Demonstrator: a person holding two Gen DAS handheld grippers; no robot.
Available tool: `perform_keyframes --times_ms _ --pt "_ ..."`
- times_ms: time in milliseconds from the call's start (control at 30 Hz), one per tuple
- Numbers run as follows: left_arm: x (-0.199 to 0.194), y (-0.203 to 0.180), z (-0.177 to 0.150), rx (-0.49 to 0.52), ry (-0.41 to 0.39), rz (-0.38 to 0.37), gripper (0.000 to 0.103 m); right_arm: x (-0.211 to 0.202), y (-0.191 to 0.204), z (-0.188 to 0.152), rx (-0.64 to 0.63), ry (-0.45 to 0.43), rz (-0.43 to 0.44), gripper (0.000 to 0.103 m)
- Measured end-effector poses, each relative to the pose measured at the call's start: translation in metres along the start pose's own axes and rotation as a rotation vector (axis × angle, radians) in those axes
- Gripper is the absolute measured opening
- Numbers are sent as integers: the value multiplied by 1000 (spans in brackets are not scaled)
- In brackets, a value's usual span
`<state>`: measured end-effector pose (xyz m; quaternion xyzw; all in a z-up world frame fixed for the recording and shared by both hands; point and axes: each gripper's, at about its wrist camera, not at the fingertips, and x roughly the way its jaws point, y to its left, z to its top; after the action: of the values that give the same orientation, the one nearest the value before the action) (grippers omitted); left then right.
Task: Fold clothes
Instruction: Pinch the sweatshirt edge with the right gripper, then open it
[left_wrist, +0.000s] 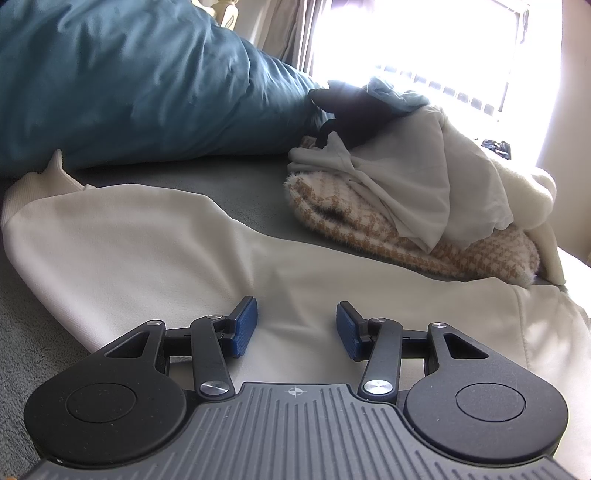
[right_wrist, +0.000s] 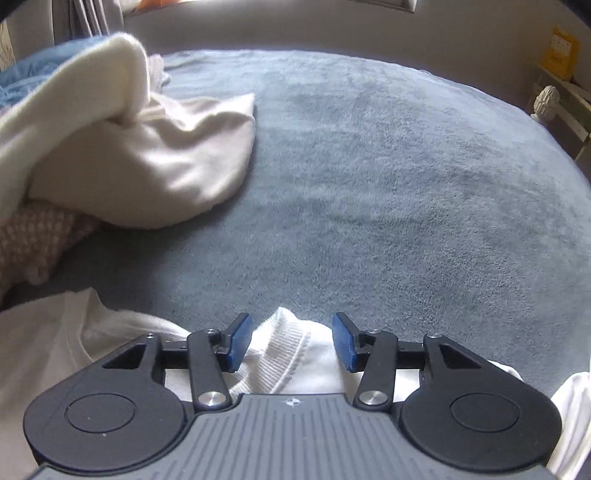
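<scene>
Both jaws are held apart: the left gripper (left_wrist: 295, 328) over a cream sweatshirt (left_wrist: 155, 243), the right gripper (right_wrist: 292, 341) seemingly around its ribbed cuff (right_wrist: 282, 356).

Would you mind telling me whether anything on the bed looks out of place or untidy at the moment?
Nothing looks damaged or spilled. The one untidy spot is the heap of unfolded clothes beside the teal pillow: a pale garment is crumpled over a houndstooth knit. The cream sweatshirt lies spread out flat, with both claws open over it.
</scene>
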<state>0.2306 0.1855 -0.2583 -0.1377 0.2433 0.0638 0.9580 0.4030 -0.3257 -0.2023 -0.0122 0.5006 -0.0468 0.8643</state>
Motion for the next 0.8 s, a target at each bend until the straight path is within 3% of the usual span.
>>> perform_keyframes --times_ms 67,133,333,733,800 --pt "0 0 0 0 0 0 48 5 0 -4 6 23 -12 12" --pt "0 0 0 1 0 0 48 2 -1 -9 9 -4 -14 8" --pt "0 0 0 3 0 3 48 0 -10 -13 76 -126 -21 6" --pt "2 -7 0 46 8 33 48 28 -51 -18 393 -100 144 8" --pt "2 -8 0 53 10 39 48 30 -68 -19 502 -73 212 9"
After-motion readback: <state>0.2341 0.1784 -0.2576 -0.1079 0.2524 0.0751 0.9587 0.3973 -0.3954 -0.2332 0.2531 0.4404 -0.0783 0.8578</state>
